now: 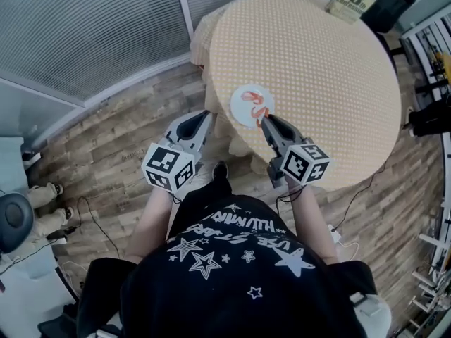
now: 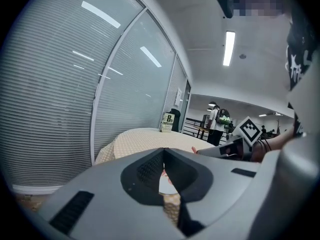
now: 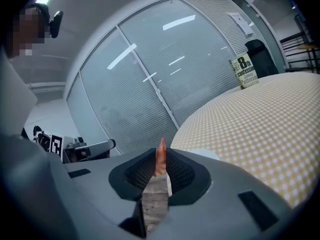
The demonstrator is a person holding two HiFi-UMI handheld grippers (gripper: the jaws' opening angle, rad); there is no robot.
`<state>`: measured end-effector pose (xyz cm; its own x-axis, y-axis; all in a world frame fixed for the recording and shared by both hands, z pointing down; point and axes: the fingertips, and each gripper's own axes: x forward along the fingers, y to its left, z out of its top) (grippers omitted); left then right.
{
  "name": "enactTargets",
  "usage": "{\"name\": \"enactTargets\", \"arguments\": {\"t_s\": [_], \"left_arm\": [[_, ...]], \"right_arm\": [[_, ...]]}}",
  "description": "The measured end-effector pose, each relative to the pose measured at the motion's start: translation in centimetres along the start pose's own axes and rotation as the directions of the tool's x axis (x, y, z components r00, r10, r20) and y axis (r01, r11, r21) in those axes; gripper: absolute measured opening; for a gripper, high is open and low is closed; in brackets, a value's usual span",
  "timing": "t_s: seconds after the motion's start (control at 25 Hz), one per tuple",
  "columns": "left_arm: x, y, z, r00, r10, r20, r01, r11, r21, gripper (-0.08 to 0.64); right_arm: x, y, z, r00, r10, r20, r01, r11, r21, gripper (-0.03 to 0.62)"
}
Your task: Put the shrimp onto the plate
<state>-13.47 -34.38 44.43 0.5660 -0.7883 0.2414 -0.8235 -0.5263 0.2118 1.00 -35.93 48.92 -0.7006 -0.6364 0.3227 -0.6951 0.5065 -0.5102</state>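
Observation:
An orange shrimp point(image 1: 255, 103) lies over a small white plate point(image 1: 242, 113) at the near edge of a round table with a yellow checked cloth point(image 1: 317, 62). My right gripper point(image 1: 266, 120) reaches the plate's near right rim. In the right gripper view it is shut point(image 3: 160, 160) on the shrimp point(image 3: 160, 156), whose tip pokes up between the pads, with the plate point(image 3: 202, 154) just beyond. My left gripper point(image 1: 208, 115) hovers off the table's edge, left of the plate. It is shut point(image 2: 163, 166) and holds nothing; a sliver of plate point(image 2: 166, 185) shows through its slit.
A green-and-white sign card marked 8 point(image 1: 350, 2) stands at the table's far side. A glass wall with blinds point(image 1: 84, 34) curves along the left. Metal racks point(image 1: 430, 48) line the right side. Cables point(image 1: 99, 224) trail over the wooden floor. A person with a backpack point(image 2: 216, 121) stands far off.

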Motion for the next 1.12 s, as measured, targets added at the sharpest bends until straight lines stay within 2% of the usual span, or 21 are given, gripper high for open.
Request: {"name": "enactTargets", "arguments": {"t_s": [0.28, 0.48, 0.72, 0.92, 1.12], "left_arm": [[2.3, 3.9, -0.6, 1.000, -0.001, -0.031, 0.001, 1.000, -0.014, 0.008], [3.8, 5.5, -1.8, 0.997, -0.018, -0.070, 0.016, 0.999, -0.029, 0.008], [5.0, 6.2, -3.0, 0.994, -0.031, -0.105, 0.026, 0.999, -0.046, 0.008], [5.1, 6.2, -4.0, 0.990, -0.047, -0.129, 0.040, 0.997, -0.060, 0.008], [5.3, 6.0, -4.5, 0.990, -0.059, -0.130, 0.050, 0.996, -0.070, 0.008]], "right_arm": [[4.1, -2.4, -0.2, 0.997, -0.061, -0.044, 0.061, 0.998, -0.003, 0.072], [7.0, -3.3, -2.3, 0.988, -0.076, -0.132, 0.077, 0.997, 0.002, 0.072], [9.2, -5.1, -5.0, 0.961, -0.138, -0.240, 0.132, 0.990, -0.042, 0.072], [10.2, -5.8, -6.9, 0.922, -0.210, -0.324, 0.180, 0.976, -0.119, 0.072], [10.8, -6.4, -7.4, 0.904, -0.271, -0.331, 0.231, 0.960, -0.156, 0.072]]}}
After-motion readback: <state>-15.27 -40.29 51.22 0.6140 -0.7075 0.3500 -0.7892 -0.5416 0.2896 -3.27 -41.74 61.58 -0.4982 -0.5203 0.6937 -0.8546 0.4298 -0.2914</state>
